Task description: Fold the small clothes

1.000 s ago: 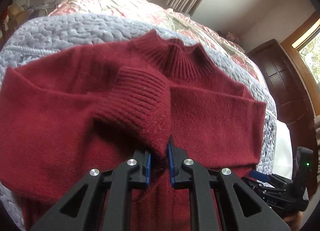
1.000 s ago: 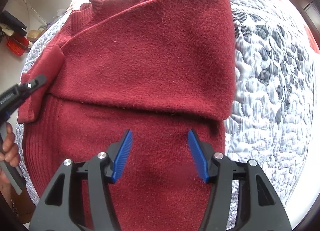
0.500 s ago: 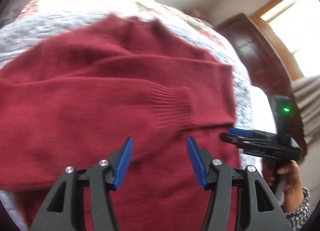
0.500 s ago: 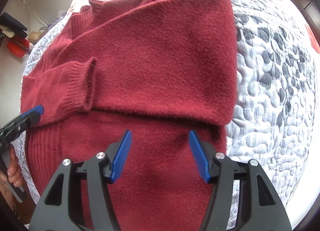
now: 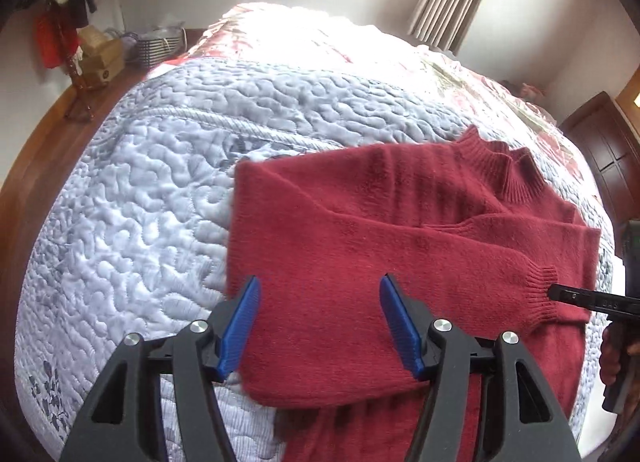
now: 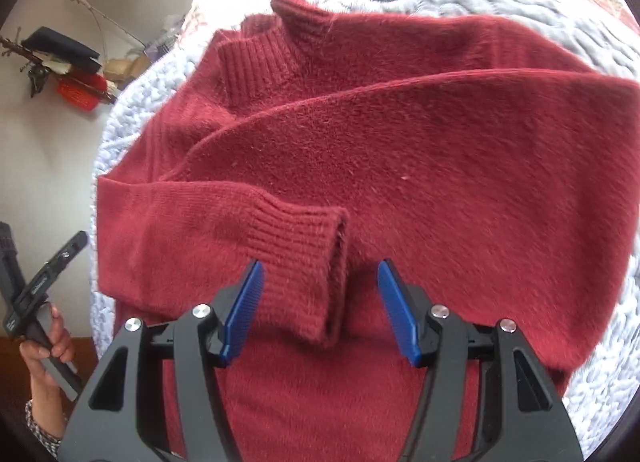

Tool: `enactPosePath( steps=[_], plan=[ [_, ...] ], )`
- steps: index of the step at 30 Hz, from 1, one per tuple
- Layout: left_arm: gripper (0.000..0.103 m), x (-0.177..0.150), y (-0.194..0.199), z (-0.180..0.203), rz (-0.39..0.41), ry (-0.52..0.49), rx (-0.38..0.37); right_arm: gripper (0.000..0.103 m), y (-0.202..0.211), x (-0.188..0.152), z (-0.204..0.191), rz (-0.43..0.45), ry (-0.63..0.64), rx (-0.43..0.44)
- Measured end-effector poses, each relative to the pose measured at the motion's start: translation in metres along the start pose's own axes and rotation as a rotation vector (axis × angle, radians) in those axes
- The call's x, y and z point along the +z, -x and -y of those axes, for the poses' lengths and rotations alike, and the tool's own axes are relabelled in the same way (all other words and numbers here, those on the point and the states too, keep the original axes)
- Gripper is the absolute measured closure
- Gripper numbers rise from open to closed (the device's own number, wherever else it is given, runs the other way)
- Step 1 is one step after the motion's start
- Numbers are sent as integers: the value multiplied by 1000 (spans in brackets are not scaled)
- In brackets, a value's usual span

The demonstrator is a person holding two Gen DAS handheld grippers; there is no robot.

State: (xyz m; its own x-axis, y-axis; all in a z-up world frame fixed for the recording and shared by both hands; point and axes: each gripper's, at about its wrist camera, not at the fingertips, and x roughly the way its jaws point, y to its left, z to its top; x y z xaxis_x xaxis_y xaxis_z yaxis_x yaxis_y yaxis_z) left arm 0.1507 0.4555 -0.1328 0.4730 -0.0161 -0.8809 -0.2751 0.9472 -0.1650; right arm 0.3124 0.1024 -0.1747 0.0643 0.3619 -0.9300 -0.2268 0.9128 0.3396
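Note:
A dark red knit sweater [image 5: 400,246] lies on a pale quilted bedspread [image 5: 132,197], both sleeves folded across its chest. Its ribbed collar [image 5: 504,169] points to the far right in the left wrist view. My left gripper [image 5: 320,326] hovers open over the sweater's folded left side, nothing between its blue pads. In the right wrist view the sweater [image 6: 460,189] fills the frame, and my right gripper [image 6: 320,310] is open just over the ribbed cuff [image 6: 304,262] of the top sleeve. The right gripper's tip [image 5: 576,298] shows beside that cuff [image 5: 540,294] in the left wrist view.
The bedspread [image 6: 600,350] carries a floral quilt [image 5: 304,37] farther back. A wooden floor strip with boxes and a basket [image 5: 156,45] lies past the bed's left edge. A dark wooden cabinet [image 5: 608,145] stands at the right. A hand holding the left gripper [image 6: 36,294] appears at left.
My left gripper let go of the sleeve cuff, opened, and pulled back left to the sweater's folded edge. The right gripper moved in over the laid-down cuff, staying open.

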Motion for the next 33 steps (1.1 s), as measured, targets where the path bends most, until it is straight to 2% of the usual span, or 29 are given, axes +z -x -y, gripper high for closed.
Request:
enactPosePath(
  steps=[3, 5, 7, 10, 13, 17, 20, 24, 26, 28, 29, 31, 32, 33],
  plan=[
    [39, 3, -8, -11, -18, 18, 41, 62, -11, 8, -9, -3, 35, -27],
    [39, 6, -11, -21, -28, 39, 54, 90, -11, 7, -11, 3, 54, -25],
    [38, 8, -14, -29, -28, 61, 65, 96, -7, 7, -12, 8, 67, -2],
    [36, 11, -15, -38, -26, 87, 75, 98, 15, 10, -11, 55, 83, 70],
    [35, 15, -16, -40, -19, 97, 76, 98, 52, 14, -2, 143, 65, 113],
    [32, 21, -19, -29, -15, 89, 46, 98, 95, 15, 27, 234, 22, 82],
    [30, 23, -30, -14, -35, 58, 32, 98, 104, 7, 51, 237, 6, -13],
    [27, 22, -57, 8, -87, 8, 24, 97, 84, -1, 78, 178, -39, -21],
    [28, 20, -74, 15, -135, 11, 9, 97, 68, -3, 85, 144, -35, -52],
    [41, 18, -87, 20, -166, 27, -43, 97, 51, -5, 84, 127, -38, -83],
    [57, 18, -90, 21, -173, 37, -61, 97, 47, -6, 86, 126, -49, -79],
    [70, 20, -91, 24, -159, 56, -73, 97, 44, -7, 90, 129, -71, -60],
    [84, 21, -90, 25, -149, 57, -76, 97, 43, -7, 91, 128, -73, -58],
    [88, 22, -89, 25, -143, 59, -82, 97, 43, -7, 92, 125, -70, -60]
  ],
)
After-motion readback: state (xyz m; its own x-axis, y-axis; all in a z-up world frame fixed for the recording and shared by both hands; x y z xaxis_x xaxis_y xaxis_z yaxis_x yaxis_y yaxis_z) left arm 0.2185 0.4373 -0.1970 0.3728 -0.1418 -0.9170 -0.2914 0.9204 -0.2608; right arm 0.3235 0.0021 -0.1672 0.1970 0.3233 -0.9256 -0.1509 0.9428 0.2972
